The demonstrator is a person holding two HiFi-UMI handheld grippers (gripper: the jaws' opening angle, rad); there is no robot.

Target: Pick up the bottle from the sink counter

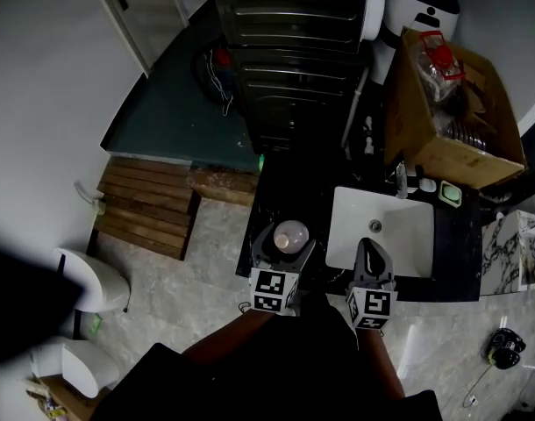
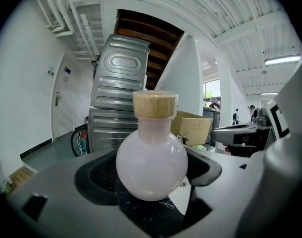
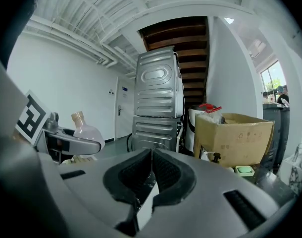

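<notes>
A round, pale pink bottle (image 1: pixel 291 232) with a cork-coloured cap sits between the jaws of my left gripper (image 1: pixel 281 253), which is shut on its belly. In the left gripper view the bottle (image 2: pixel 151 162) stands upright, filling the middle, above the dark speckled counter (image 2: pixel 146 217). My right gripper (image 1: pixel 373 253) hangs over the white sink basin (image 1: pixel 408 239), to the right of the bottle. Its jaws (image 3: pixel 151 170) are pressed together with nothing between them. From the right gripper view the bottle (image 3: pixel 86 131) shows at the left, held in the other gripper.
The black counter (image 1: pixel 456 266) carries a tap (image 1: pixel 401 179) and a green soap dish (image 1: pixel 450 194) behind the basin. An open cardboard box (image 1: pixel 452 112) stands at the back right. Stacked metal machines (image 1: pixel 294 51) rise behind the counter. A wooden pallet (image 1: pixel 149 204) lies on the floor at left.
</notes>
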